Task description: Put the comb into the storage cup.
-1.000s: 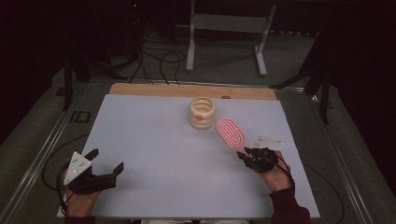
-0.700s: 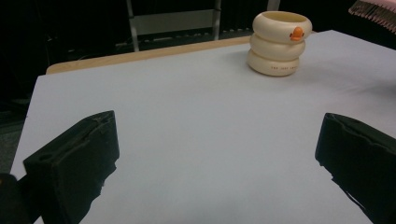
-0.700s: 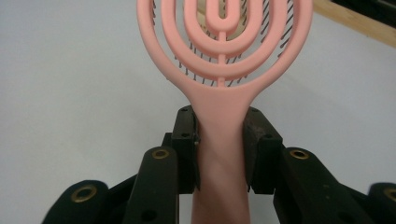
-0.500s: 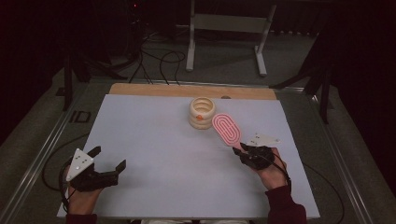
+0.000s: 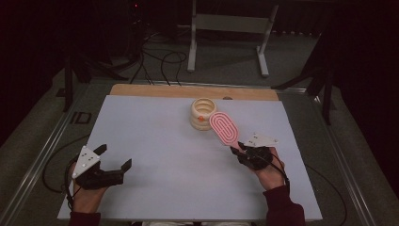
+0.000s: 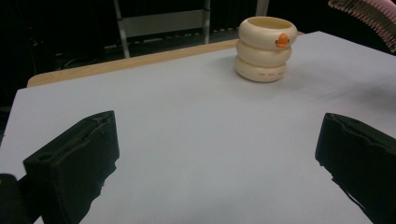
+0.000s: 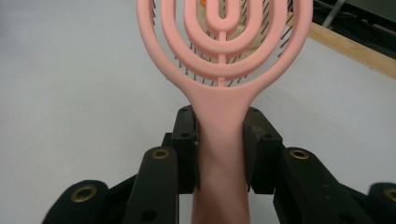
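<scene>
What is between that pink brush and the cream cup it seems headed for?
Nothing visible. The right gripper clamps the brush by its handle, its head lifted close beside the cup, with bare table around them.

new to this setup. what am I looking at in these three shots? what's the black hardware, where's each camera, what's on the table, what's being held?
There is no robot arm: a person holds a handheld two-jaw gripper in each hand.

The high view comes from a fixed camera above the person's side, looking forward and down on the white table. The left gripper sits at the lower left, the right gripper at the right.

The other two pictures come from cameras riding on the grippers, each looking along its own black jaws.

On the table stands a cream ribbed cup with a small orange mark; the left gripper view shows it too.

The right gripper is shut on the handle of a pink hairbrush, whose head points toward the cup. The left gripper's jaws stand wide open with nothing between them.
</scene>
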The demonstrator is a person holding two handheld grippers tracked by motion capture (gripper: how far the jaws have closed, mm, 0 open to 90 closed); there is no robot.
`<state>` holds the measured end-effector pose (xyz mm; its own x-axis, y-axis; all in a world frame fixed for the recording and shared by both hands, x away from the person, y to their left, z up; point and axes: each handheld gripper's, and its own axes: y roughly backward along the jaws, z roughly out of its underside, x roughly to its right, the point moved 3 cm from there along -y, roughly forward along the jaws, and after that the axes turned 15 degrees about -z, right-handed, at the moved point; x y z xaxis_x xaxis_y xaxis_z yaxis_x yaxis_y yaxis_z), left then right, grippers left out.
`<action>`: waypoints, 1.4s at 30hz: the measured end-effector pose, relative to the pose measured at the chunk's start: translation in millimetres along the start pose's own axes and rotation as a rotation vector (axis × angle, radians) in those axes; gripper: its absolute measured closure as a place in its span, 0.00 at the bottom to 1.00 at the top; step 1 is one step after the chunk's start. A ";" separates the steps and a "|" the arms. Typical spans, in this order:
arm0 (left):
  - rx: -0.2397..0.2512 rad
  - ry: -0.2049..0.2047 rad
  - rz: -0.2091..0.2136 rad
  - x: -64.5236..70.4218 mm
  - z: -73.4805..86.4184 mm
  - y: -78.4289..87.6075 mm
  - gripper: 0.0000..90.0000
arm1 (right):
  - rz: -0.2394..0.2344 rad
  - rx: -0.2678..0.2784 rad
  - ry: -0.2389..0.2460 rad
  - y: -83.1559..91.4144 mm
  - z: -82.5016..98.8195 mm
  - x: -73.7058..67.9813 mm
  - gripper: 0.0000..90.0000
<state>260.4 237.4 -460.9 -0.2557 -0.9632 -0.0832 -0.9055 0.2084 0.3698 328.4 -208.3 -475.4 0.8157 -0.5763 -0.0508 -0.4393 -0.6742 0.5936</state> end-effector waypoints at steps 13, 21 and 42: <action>-0.001 -0.008 0.038 8.6 -16.2 -8.6 0.00 | -0.007 0.020 0.020 -6.7 -8.5 -5.7 0.78; -0.003 -0.016 0.069 16.7 -26.7 -16.5 0.00 | -0.013 0.030 0.027 -9.5 -12.6 -8.5 0.78; 0.021 -0.022 0.132 42.6 -56.1 -36.6 0.00 | -0.035 0.081 0.055 -19.5 -31.0 -20.3 0.78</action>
<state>301.7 179.2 -426.0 -0.3800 -0.9233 -0.0555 -0.8703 0.3365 0.3596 332.1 -169.1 -461.1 0.8493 -0.5273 -0.0246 -0.4378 -0.7297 0.5252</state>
